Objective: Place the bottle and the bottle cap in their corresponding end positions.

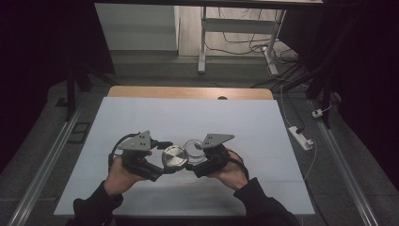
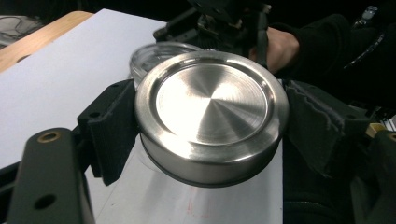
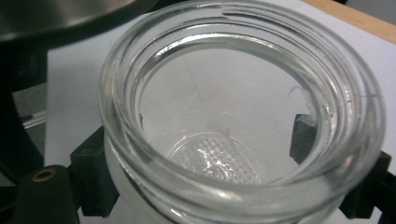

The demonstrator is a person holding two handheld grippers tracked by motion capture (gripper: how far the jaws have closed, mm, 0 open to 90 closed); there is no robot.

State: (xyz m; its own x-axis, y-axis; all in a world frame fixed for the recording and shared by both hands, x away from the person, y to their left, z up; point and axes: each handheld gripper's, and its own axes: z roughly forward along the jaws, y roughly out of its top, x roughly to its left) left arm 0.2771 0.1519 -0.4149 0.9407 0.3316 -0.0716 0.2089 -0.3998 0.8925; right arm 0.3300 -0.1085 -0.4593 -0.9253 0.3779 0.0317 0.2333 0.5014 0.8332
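Left tool clamps steel lid; right tool clamps glass jar (empty), near desk's front edge; lid off, apparently unscrewed.

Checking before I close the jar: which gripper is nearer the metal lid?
Left. The left gripper is clamped on the metal lid, jaws on opposite edges. The right gripper sits just beside it, gripping the glass jar.
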